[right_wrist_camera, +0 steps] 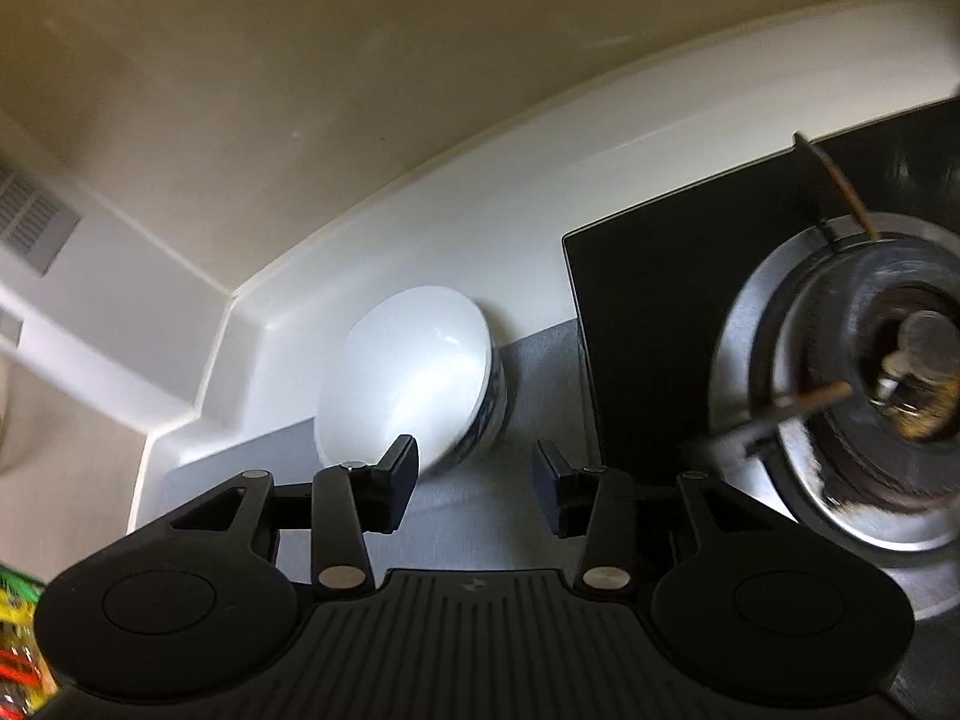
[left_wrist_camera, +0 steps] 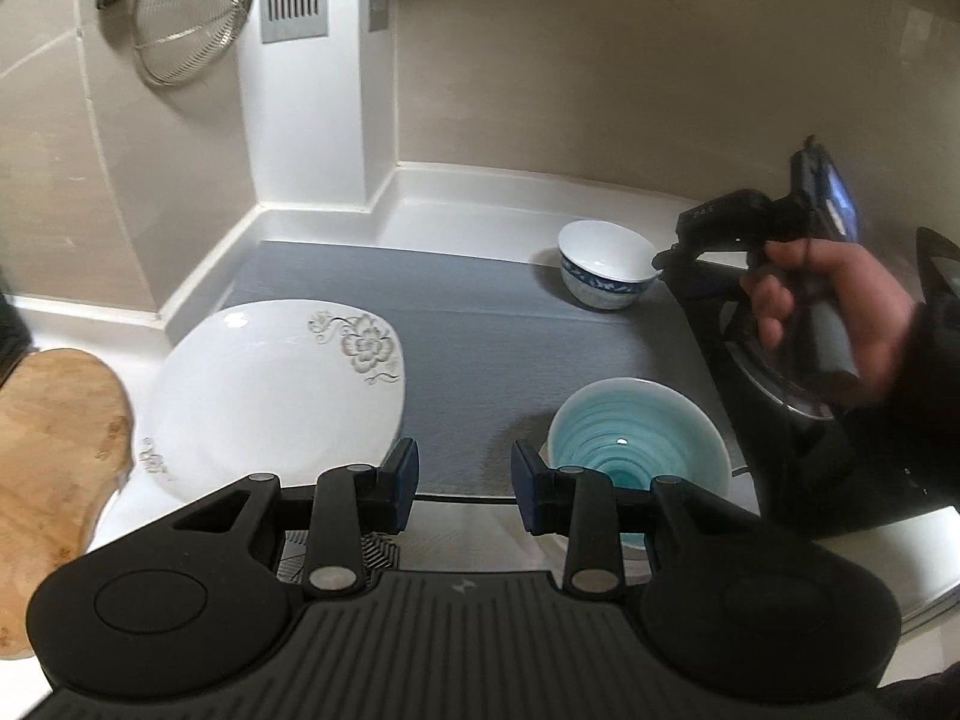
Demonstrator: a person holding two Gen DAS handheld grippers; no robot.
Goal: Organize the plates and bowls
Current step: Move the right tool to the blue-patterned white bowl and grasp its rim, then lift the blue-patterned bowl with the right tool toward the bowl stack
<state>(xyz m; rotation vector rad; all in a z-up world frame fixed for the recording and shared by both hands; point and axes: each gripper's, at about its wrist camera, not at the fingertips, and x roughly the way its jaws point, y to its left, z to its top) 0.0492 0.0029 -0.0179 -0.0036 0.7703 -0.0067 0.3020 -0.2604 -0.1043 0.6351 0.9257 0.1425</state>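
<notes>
While both jaws stand apart and empty, the left gripper (left_wrist_camera: 462,483) hovers over one grey mat (left_wrist_camera: 456,324). One teal ribbed bowl (left_wrist_camera: 636,450) sits at 4 o'clock, one white flowered plate (left_wrist_camera: 270,384) at 9, one blue-banded white bowl (left_wrist_camera: 606,270) upright at 1, nearest the right gripper (right_wrist_camera: 474,480).

The teal bowl (left_wrist_camera: 636,444) had its near rim hidden behind the left fingers (left_wrist_camera: 403,474); at nine o'clock, the wooden board (left_wrist_camera: 54,468) ran off-frame; the stove burner (right_wrist_camera: 870,396) was blurred.
</notes>
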